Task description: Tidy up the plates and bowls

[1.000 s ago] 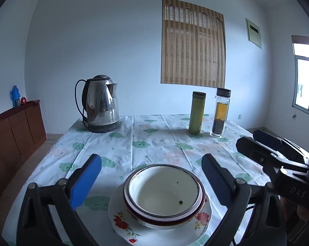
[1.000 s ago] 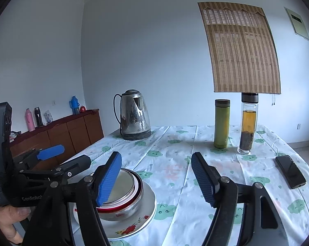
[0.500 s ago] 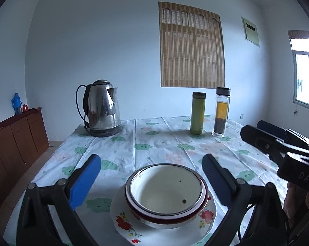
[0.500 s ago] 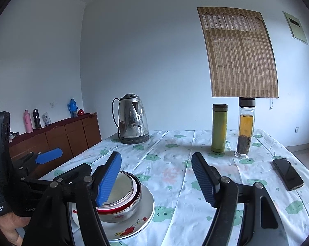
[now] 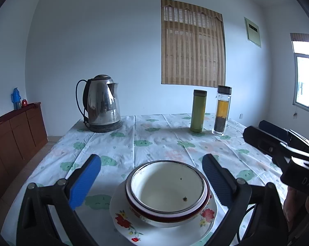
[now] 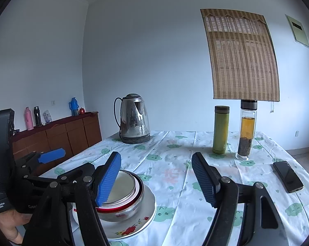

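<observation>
Two nested bowls (image 5: 167, 192), white inside with a red rim band, sit on a white flowered plate (image 5: 125, 223) at the table's near edge. My left gripper (image 5: 151, 181) is open and empty, its blue pads held above and to either side of the bowls. My right gripper (image 6: 156, 179) is open and empty, to the right of the stack; the bowls (image 6: 125, 192) and plate (image 6: 146, 215) show by its left finger. The left gripper's blue pad (image 6: 51, 157) appears at the left of the right wrist view.
A steel kettle (image 5: 102, 106) stands at the far left of the flowered tablecloth (image 5: 154, 141). A green flask (image 5: 198, 113) and a glass tea bottle (image 5: 222, 110) stand far right. A black phone (image 6: 287, 176) lies on the right. A wooden sideboard (image 5: 14, 133) lines the left wall.
Both grippers have tilted or lifted slightly, so the table scene sits lower in both views. The bowls and plate have not moved. Both grippers stay open.
</observation>
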### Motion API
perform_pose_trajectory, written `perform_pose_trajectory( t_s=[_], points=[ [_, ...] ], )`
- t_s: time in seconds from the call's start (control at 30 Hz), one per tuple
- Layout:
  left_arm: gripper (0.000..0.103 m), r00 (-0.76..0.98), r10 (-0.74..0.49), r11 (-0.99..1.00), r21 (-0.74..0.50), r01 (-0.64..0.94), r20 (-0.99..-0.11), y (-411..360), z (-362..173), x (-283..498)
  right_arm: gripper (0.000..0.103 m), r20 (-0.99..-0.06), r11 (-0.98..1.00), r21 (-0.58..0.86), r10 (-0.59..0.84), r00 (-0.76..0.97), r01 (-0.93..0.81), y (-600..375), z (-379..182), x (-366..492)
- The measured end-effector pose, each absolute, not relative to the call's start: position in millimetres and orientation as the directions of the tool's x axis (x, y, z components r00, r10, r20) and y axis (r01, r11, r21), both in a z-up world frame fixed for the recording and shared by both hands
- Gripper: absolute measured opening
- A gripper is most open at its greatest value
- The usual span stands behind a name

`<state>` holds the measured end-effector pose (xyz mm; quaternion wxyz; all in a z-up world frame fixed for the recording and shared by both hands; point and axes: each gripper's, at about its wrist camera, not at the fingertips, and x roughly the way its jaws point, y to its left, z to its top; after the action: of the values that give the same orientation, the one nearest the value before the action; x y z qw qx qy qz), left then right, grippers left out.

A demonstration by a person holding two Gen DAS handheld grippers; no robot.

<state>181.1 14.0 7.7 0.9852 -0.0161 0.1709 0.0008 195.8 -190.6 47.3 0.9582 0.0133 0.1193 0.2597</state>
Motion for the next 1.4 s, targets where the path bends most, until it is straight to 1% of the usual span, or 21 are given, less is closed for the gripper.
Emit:
perform_pose_trajectory(
  t_s=[0.47, 0.67, 0.73, 0.9, 1.2, 1.4],
  points=[
    [0.101, 0.937, 0.004, 1.000, 0.004, -0.003, -0.348, 9.2, 6.0, 181.5, 0.073, -0.205, 0.868, 0.065, 0.495, 0.844, -0.493, -189.2, 48.2, 190.9],
    [0.101, 0.936, 0.004, 1.000, -0.006, -0.007, -0.351, 10.8, 7.1, 182.6, 0.073, -0.208, 0.866, 0.059, 0.496, 0.843, -0.496, -187.3, 48.2, 190.3],
    [0.103, 0.934, 0.001, 1.000, -0.007, -0.004, -0.358, 10.9, 7.3, 183.4, 0.074, -0.204, 0.867, 0.056, 0.496, 0.844, -0.495, -187.2, 48.3, 189.1],
    [0.103, 0.927, -0.002, 1.000, -0.024, -0.008, -0.374, 12.7, 7.0, 187.2, 0.074, -0.205, 0.869, 0.053, 0.491, 0.847, -0.491, -187.5, 48.3, 189.7],
    [0.103, 0.942, 0.003, 1.000, 0.009, 0.001, -0.337, 8.4, 8.7, 182.1, 0.074, -0.209, 0.872, 0.039, 0.484, 0.850, -0.488, -185.3, 46.9, 189.9],
    [0.103, 0.938, -0.004, 1.000, 0.014, 0.009, -0.347, 8.4, 7.7, 183.6, 0.074, -0.209, 0.874, 0.033, 0.481, 0.852, -0.485, -184.6, 45.8, 189.5]
  ],
)
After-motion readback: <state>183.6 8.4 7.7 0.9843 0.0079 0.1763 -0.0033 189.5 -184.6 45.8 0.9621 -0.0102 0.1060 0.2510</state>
